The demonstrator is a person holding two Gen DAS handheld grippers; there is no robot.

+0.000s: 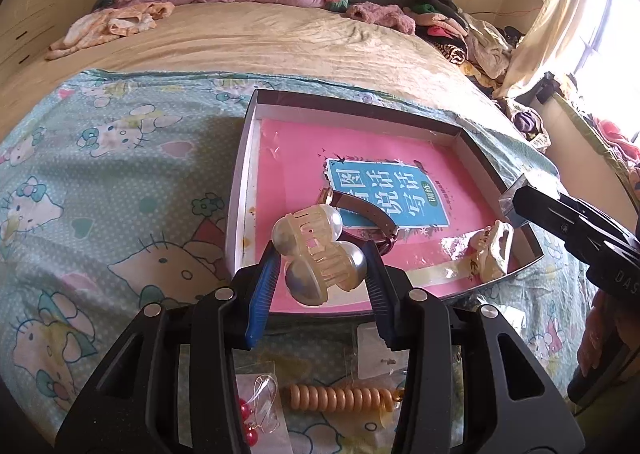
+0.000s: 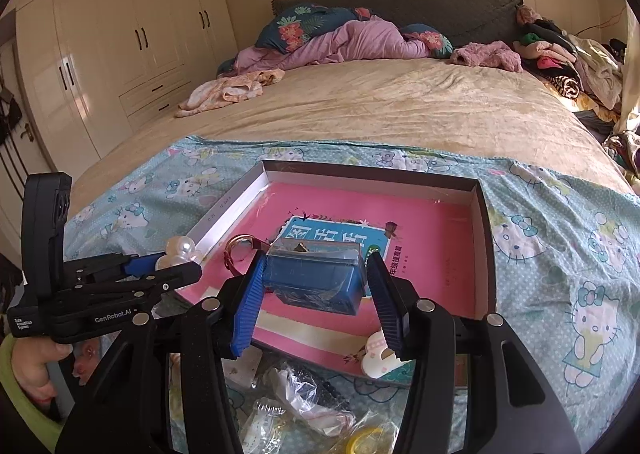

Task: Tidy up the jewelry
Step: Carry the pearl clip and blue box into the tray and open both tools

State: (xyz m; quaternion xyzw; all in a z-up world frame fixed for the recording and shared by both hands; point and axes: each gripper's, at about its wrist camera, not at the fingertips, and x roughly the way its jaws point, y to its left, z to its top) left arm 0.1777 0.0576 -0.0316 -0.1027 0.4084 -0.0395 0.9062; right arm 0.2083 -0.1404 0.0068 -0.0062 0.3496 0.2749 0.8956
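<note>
Grippers (image 1: 320, 254) (image 2: 314, 274) hold loads above tray rim (image 1: 240, 189).

Hair clip (image 1: 318, 252): translucent cream, pearl-white balls. Small box (image 2: 316, 280): dark blue, clear lid. Tray (image 1: 240, 189): silvery-white walls, pink floor, teal label panel at centre. Sheet (image 1: 100, 181): mint green, white dots, cartoon cat print. Bed blanket (image 2: 380, 105), upper frame: tan. Claw pads (image 1: 262, 294): blue, ribbed.

Bed (image 2: 380, 109) fills frame centre, tan cover. Cartoon-cat sheet (image 2: 560, 238) across lower half. Tray (image 2: 486, 254) on sheet, centre. Clothes (image 2: 228, 91) upper left, quilt (image 2: 348, 39) and pillow (image 2: 300, 27) top centre, clothes pile (image 2: 560, 57) upper right. Bagged trinkets (image 2: 304, 402) on sheet, bottom centre.
</note>
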